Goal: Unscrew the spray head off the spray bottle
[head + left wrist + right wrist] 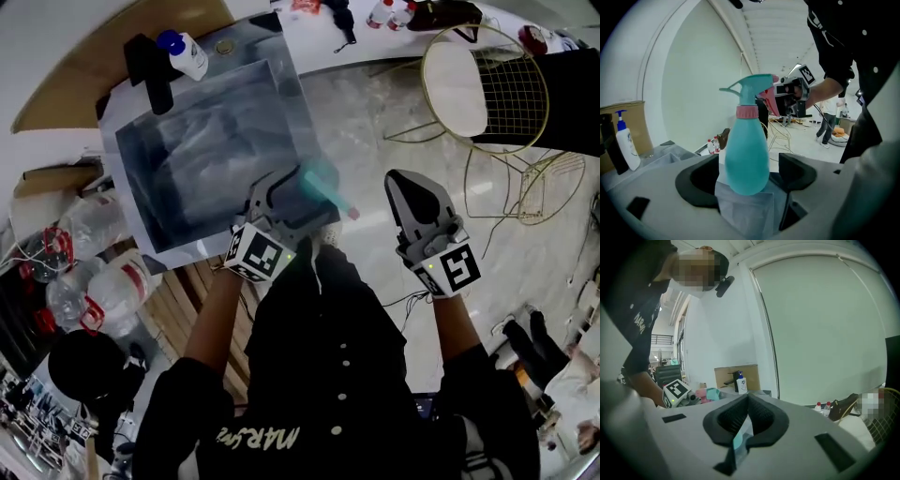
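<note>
The bottle (746,154) is smooth teal plastic with a soft sheen, and its collar (746,112) is a duller pink plastic. The left gripper (750,171) and right gripper (746,416) have matt grey plastic shells, and the right one's black pads (761,416) look ribbed. The far sink (211,150) looks like dull brushed metal, the chair (514,94) at far right is thin gold wire, and the floor (375,141) shines like polished stone.

"Could any writing be read?"

"Only the pale lettering (263,438) on the person's black top (319,347). It lay upside down in the head view and began 'MAR'; the rest was unclear."

"And the pump bottle (191,54)?"

"Its label was too small to read. The left marker cube (262,254) and the right marker cube (459,269) bore black-and-white square patterns, no letters."
</note>
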`<control>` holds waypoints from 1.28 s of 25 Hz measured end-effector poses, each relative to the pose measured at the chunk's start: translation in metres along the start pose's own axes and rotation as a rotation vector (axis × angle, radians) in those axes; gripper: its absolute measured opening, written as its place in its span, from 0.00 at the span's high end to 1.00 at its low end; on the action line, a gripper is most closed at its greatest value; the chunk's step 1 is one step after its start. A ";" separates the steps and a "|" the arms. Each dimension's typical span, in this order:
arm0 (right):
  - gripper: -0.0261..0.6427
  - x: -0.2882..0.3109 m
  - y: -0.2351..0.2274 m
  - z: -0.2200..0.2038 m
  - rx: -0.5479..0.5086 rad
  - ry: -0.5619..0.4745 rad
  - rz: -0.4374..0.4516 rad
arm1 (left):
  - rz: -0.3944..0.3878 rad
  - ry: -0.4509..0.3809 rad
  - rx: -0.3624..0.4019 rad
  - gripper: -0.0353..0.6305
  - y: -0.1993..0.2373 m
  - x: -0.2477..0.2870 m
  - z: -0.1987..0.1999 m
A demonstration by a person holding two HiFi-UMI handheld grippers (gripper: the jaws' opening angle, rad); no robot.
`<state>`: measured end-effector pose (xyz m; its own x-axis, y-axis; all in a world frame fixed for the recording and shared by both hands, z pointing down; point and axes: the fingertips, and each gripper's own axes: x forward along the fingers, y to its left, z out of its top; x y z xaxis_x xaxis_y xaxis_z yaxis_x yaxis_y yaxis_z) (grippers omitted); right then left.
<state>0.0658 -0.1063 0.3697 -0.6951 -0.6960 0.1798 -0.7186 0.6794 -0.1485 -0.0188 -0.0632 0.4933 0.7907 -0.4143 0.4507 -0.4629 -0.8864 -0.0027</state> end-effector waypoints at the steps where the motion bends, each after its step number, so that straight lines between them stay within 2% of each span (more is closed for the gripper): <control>1: 0.94 0.003 -0.001 0.000 0.006 -0.003 -0.007 | -0.009 -0.002 0.007 0.36 0.001 0.005 -0.001; 9: 0.94 0.019 -0.004 -0.012 0.013 -0.002 0.012 | -0.045 -0.061 0.015 0.36 0.004 0.030 -0.002; 14: 0.94 0.025 -0.008 -0.009 0.006 0.000 0.017 | -0.031 -0.072 0.014 0.36 0.007 0.035 0.003; 18: 0.94 0.022 -0.009 0.008 0.007 -0.041 0.045 | -0.041 -0.075 0.016 0.36 0.007 0.035 0.003; 21: 0.93 0.025 0.006 0.032 0.046 -0.068 0.118 | -0.046 -0.069 0.019 0.36 0.006 0.035 0.002; 22: 0.91 0.028 0.015 0.037 0.052 -0.066 0.158 | -0.046 -0.068 0.017 0.36 0.006 0.034 0.001; 25: 0.69 0.037 0.044 0.037 0.020 -0.023 0.254 | -0.041 -0.068 0.011 0.36 0.007 0.034 0.002; 26: 0.64 0.039 0.053 0.035 -0.001 -0.009 0.268 | -0.040 -0.068 0.009 0.36 0.007 0.034 0.002; 29: 0.56 0.039 0.074 0.029 -0.033 0.021 0.298 | -0.039 -0.067 0.010 0.36 0.007 0.034 0.002; 32: 0.52 0.042 0.080 0.015 -0.074 0.059 0.276 | -0.038 -0.068 0.012 0.36 0.007 0.034 0.001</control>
<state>-0.0211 -0.0846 0.3508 -0.8605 -0.4691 0.1989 -0.4974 0.8579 -0.1289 0.0051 -0.0841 0.5074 0.8330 -0.3931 0.3893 -0.4275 -0.9040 0.0019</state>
